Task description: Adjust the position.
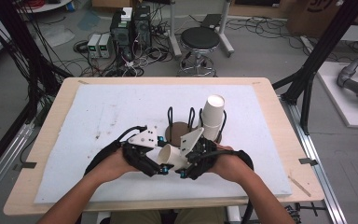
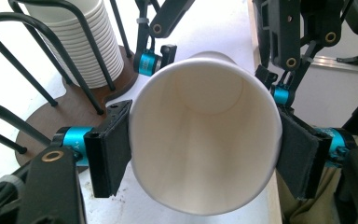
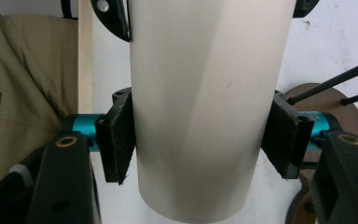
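At the near middle of the table (image 1: pixel 51 140), both claws meet on one paper cup (image 1: pixel 171 156), which lies tilted on its side in the air between them, just above the white mat (image 1: pixel 98 112). The left claw (image 1: pixel 161 169) presses its pads against the cup's wall close to the open mouth; in the left gripper view the rim looks slightly squeezed out of round between the pads (image 2: pixel 111 147). The right claw (image 1: pixel 182 171) is clamped on the cup's body nearer the base, and in the right gripper view both pads (image 3: pixel 116 140) sit flush against the smooth wall.

The cup looks light, thin and easily crushed, so a soft squeeze is probably all it will bear. Its mouth is the weakest place and is likely to buckle; the band near the base is stiffer and seems the safer hold. The plain paper may slip a little against the pads. The cup is empty, with only its bare bottom showing inside.

Just beyond, a round brown wooden holder (image 1: pixel 179 130) with black wire hoops (image 1: pixel 170 116) stands near the table's centre. On its right side it carries a leaning stack of nested paper cups (image 1: pixel 212 116), with the top one's mouth open and empty.
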`<state>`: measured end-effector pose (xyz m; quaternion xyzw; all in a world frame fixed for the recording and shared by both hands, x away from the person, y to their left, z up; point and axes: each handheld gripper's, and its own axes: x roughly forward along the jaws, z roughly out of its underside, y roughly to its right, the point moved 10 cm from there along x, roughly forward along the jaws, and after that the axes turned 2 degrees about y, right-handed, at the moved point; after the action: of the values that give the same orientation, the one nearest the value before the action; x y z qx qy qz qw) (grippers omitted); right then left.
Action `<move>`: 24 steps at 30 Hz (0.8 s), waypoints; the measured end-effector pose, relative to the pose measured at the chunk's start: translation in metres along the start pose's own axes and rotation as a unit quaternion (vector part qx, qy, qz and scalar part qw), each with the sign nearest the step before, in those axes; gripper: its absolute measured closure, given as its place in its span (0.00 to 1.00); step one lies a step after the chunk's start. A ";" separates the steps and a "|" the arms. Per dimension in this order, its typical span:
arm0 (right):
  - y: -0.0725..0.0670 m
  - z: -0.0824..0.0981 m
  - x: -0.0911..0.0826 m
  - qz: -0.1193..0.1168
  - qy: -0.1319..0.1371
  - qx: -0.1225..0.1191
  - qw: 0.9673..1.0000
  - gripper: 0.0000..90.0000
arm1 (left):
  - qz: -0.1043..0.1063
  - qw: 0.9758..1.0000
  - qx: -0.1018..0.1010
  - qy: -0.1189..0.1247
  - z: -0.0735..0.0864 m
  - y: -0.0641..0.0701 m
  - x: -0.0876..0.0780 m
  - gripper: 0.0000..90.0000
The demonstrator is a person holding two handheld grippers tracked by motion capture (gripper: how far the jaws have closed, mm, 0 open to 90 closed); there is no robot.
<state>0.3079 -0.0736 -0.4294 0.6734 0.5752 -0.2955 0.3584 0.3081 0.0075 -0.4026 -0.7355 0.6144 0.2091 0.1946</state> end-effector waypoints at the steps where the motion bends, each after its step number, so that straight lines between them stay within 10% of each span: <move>1: 0.000 0.000 0.000 -0.001 0.002 0.001 1.000 0.39 | 0.000 1.000 -0.002 0.001 0.000 0.000 0.000 0.30; 9: 0.000 0.000 -0.001 -0.003 0.033 0.027 0.999 0.38 | 0.001 0.998 -0.023 0.059 -0.006 -0.002 -0.004 0.22; 13: -0.001 0.002 -0.001 -0.011 0.059 0.049 0.997 0.39 | -0.002 0.993 -0.039 0.110 -0.012 -0.003 -0.012 0.19; 17: 0.003 0.011 -0.006 0.000 0.111 0.084 0.990 0.39 | -0.022 0.979 -0.068 0.192 -0.019 -0.009 -0.029 0.18; 18: 0.003 0.014 -0.007 0.002 0.121 0.090 0.989 0.39 | -0.022 0.979 -0.068 0.192 -0.019 -0.009 -0.029 0.18; 24: 0.005 0.028 -0.011 0.026 0.171 0.103 0.980 0.38 | -0.064 0.958 -0.110 0.257 -0.011 -0.024 -0.050 0.18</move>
<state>0.3112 -0.1028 -0.4355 0.7618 0.5768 -0.2243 0.1915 0.3245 0.0470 -0.3652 -0.8190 0.5686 0.0668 -0.0387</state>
